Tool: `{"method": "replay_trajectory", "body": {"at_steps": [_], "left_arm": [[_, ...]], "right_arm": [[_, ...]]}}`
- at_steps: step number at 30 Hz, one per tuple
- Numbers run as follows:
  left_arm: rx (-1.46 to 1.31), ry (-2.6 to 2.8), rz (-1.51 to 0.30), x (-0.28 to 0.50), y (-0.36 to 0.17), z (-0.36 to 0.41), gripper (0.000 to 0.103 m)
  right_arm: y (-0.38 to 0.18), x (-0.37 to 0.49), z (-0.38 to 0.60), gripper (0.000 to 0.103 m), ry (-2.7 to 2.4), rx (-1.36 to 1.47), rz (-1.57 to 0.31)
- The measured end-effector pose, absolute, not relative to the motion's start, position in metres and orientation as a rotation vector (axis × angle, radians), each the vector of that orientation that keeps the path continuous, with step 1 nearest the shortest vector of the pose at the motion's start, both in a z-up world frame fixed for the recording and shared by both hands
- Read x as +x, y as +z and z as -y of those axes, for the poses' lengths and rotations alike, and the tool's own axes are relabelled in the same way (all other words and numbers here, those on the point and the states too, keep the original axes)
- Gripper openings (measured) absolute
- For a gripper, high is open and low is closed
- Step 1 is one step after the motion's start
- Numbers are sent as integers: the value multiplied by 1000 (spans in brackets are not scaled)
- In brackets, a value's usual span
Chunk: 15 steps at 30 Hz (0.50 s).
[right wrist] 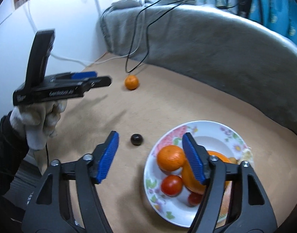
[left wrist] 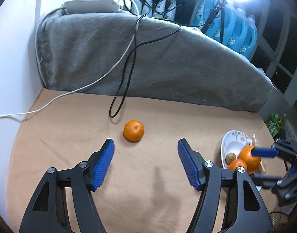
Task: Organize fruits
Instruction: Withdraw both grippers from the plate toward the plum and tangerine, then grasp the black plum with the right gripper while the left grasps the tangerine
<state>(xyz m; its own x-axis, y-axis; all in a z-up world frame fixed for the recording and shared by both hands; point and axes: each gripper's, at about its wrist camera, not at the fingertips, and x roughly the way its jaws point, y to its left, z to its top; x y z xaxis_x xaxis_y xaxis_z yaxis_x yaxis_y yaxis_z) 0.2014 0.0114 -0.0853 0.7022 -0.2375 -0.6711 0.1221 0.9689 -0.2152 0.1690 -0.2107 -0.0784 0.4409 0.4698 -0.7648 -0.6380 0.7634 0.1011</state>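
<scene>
Tan cloth covers the surface (left wrist: 61,136), backed by a grey blanket (left wrist: 148,58). Left gripper (left wrist: 145,155): jaws wide open, empty, a loose mandarin (left wrist: 133,130) just ahead between them. Right gripper (right wrist: 150,157): jaws wide open, empty, over the plate (right wrist: 233,136) of fruit. Risk: the round mandarin could roll off if one jaw nudges it first. Only the right view shows a small dark fruit (right wrist: 136,139) between its jaws, beside the plate.
</scene>
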Motion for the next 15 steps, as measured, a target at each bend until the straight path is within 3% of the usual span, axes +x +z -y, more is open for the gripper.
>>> {"method": "replay_trajectory", "body": {"at_steps": [6,15], "left_arm": [[-190,-211,-789,216,-93,-16,56],[-186,-228,-823,234,-106,-13,47]], "right_arm": [[-95,176,187,50,752,-273,-938],[-113,175,158,41,822,-401,-996]]}}
